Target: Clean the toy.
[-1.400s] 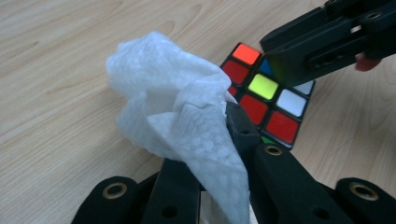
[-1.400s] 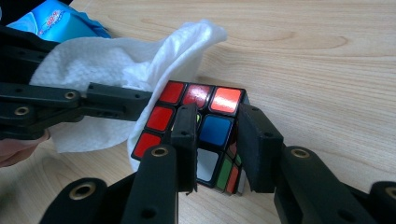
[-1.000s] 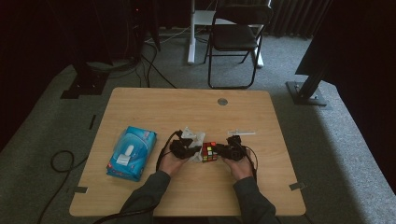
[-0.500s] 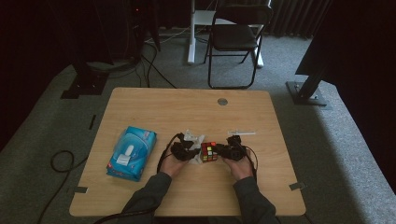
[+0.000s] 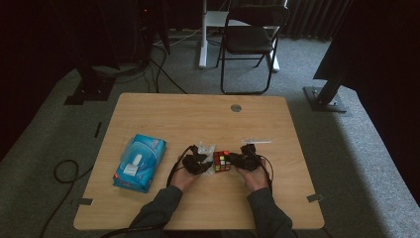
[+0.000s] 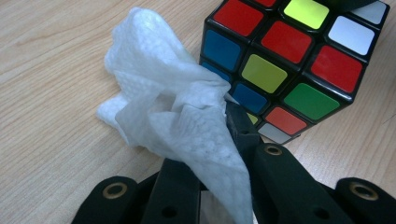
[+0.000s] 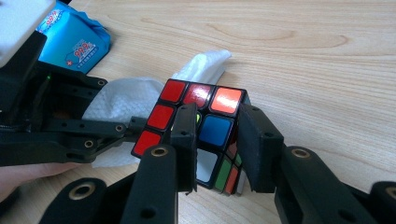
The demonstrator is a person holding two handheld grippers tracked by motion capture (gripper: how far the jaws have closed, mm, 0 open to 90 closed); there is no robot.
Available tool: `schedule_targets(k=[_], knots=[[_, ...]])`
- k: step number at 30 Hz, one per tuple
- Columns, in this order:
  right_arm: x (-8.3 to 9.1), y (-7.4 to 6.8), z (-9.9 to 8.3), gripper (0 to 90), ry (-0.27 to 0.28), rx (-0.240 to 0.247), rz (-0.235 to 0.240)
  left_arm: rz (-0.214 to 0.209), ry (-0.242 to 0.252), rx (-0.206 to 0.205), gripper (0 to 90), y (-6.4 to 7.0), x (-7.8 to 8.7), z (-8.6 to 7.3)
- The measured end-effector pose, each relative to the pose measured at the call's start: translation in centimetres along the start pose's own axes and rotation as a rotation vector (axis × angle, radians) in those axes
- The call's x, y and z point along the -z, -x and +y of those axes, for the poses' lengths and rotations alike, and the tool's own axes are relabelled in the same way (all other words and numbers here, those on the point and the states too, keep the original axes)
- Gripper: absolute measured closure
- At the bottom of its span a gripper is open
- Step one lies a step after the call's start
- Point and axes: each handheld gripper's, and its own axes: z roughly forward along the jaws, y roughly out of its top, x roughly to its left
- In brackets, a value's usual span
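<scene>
One blue wipe pack (image 5: 139,162) lies left of cube (image 5: 222,161).

**Items apart from the work in hand**

Blue wet-wipe pack (image 5: 139,162), lying flat near the left edge of the wooden table (image 5: 163,114). Grey round grommet (image 5: 236,107), far centre. Thin white strip (image 5: 256,141), right of centre. Black folding chair (image 5: 249,40), on carpet beyond the table.

wooden table (image 5: 163,114), light grain: blue wet-wipe pack (image 5: 139,161) at left; rubik's cube (image 5: 222,161) near the front middle; white wipe (image 5: 204,150) just beside it; grey round grommet (image 5: 236,107) toward the far edge.
</scene>
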Motion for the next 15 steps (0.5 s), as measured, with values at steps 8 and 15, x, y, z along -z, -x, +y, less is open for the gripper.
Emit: schedule_targets(k=[8,15], knots=[[0.0,0.1,0.0,68.9,0.002,-0.004,0.006,-0.02,0.014,0.035,84.4,-0.1,0.3,-0.1],[0.0,0.1,0.0,68.9,0.003,-0.005,0.006,-0.023,0.057,0.033,83.7,0.0,1.6,0.0]])
